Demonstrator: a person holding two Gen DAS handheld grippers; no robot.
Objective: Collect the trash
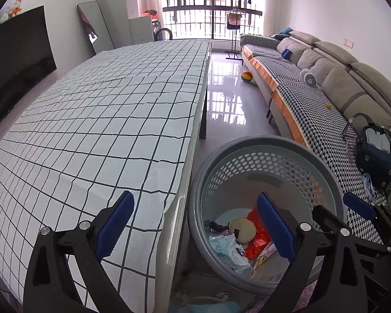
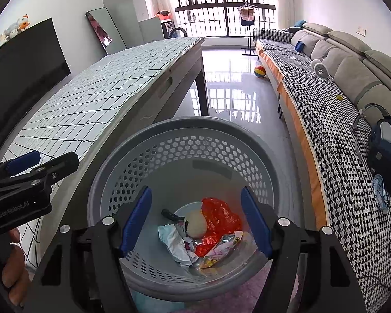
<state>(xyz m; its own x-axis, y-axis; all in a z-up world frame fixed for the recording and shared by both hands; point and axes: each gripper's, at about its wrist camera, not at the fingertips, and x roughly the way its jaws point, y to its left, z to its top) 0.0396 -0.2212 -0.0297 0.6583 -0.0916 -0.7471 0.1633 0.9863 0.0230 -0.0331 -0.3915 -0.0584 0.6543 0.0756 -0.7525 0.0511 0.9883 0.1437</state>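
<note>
The left claw hangs wide open with nothing between its blue pads, straddling the counter edge just left of the grey perforated basket. The right claw is poised directly over the basket, jaws apart and empty. The trash lies at the basket's bottom: a crumpled white wrapper, a pale round ball, a red plastic bag and a pink packet.

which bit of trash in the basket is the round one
The pale beige ball in the middle of the grey basket. The red wrapper, the white wrapper and the pink packet around it are all flat and crumpled.
</note>
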